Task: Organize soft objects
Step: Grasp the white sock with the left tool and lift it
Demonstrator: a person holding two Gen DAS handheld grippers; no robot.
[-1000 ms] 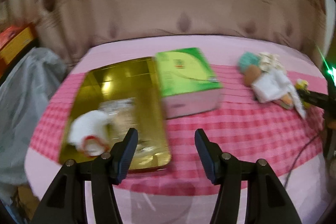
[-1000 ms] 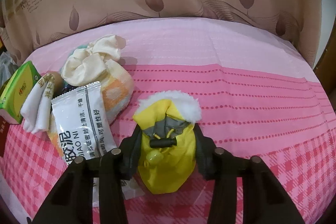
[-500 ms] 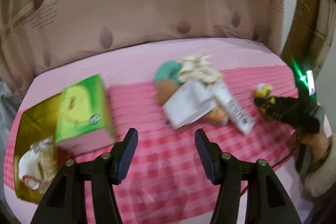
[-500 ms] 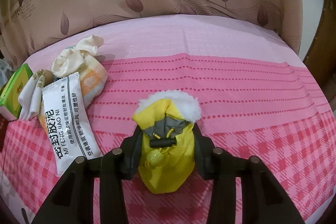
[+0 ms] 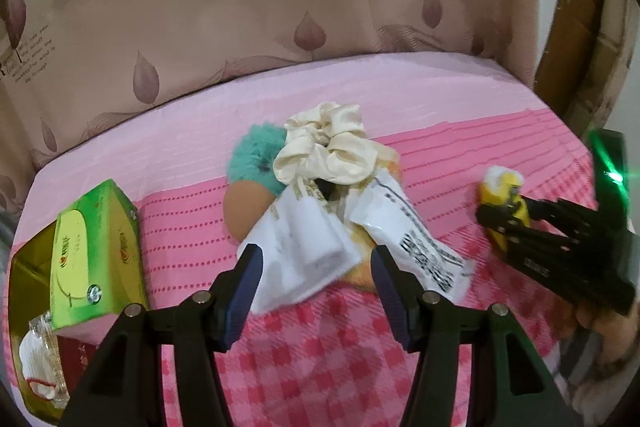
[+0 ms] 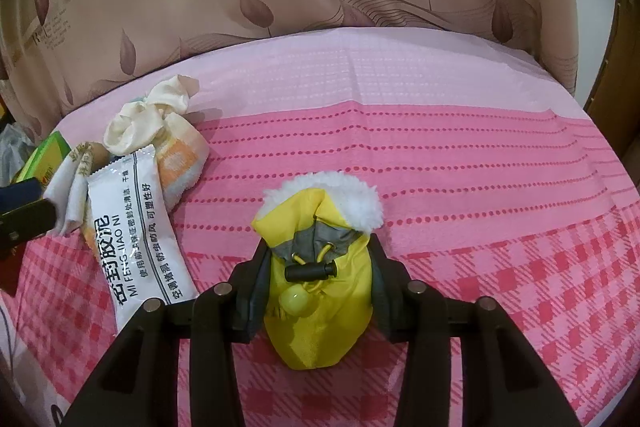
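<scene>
If I drop my left gripper (image 5: pixel 316 281) carelessly onto the heap, the white packet (image 5: pixel 412 239) may snag and drag the cream scrunchie (image 5: pixel 326 155) askew; its fingers gape wide, touching nothing; my right gripper (image 6: pixel 316 273) pinches the yellow pouch (image 6: pixel 318 291) firmly, beside the pile on the pink cloth (image 6: pixel 460 167).

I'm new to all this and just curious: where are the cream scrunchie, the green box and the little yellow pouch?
cream scrunchie (image 5: pixel 326 153), left wrist view, satin folds.
green box (image 5: pixel 96 251), left wrist view, printed top.
yellow pouch (image 6: pixel 320 291), right wrist view, yellow body.
</scene>
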